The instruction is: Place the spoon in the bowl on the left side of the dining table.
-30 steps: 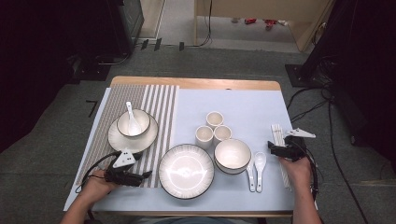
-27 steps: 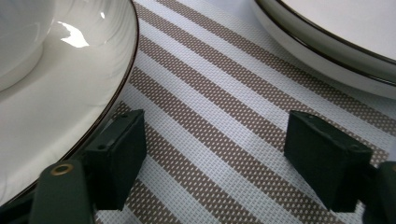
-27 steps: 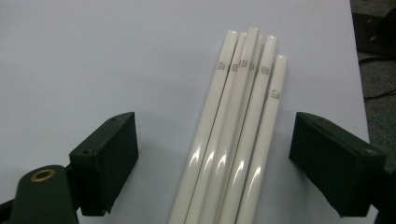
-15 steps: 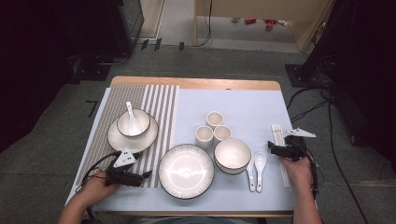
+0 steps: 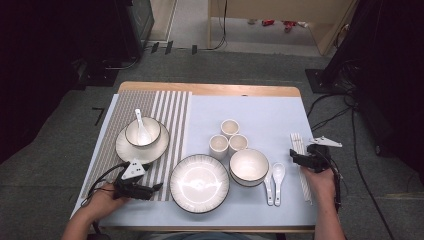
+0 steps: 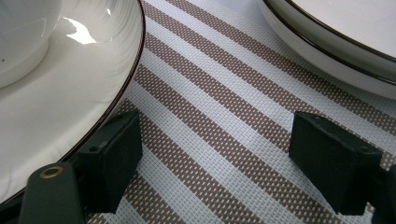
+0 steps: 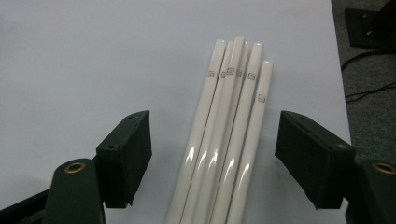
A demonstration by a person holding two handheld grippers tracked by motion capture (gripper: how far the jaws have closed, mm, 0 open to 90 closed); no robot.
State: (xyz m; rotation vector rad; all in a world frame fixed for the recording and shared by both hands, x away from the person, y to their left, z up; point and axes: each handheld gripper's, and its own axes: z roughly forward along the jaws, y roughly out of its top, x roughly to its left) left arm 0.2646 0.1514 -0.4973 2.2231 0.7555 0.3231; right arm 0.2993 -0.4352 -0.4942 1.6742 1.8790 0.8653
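Several white chopsticks (image 7: 224, 140) lie bundled side by side along the desk's (image 5: 260, 107) right edge, on the pale blue cover, and they run straight up between the jaws of the right gripper (image 7: 212, 161). Those jaws stand apart on either side of the bundle with a gap to each pad; they have just been closing in, yet neither pad presses on the sticks. Toward the desk's middle from the chopsticks lie two white spoons (image 5: 274, 181), then a bowl (image 5: 248, 166), three small cups (image 5: 229, 137) and a large plate (image 5: 199, 182) near the front edge. Nothing lies between the right gripper and the bundle. At the front left corner the left gripper (image 6: 215, 149) rests over the striped mat (image 6: 224, 93), jaws wide with only mat between them, just beside the rim of a saucer (image 6: 65, 107) carrying a bowl with a spoon (image 5: 142, 132).
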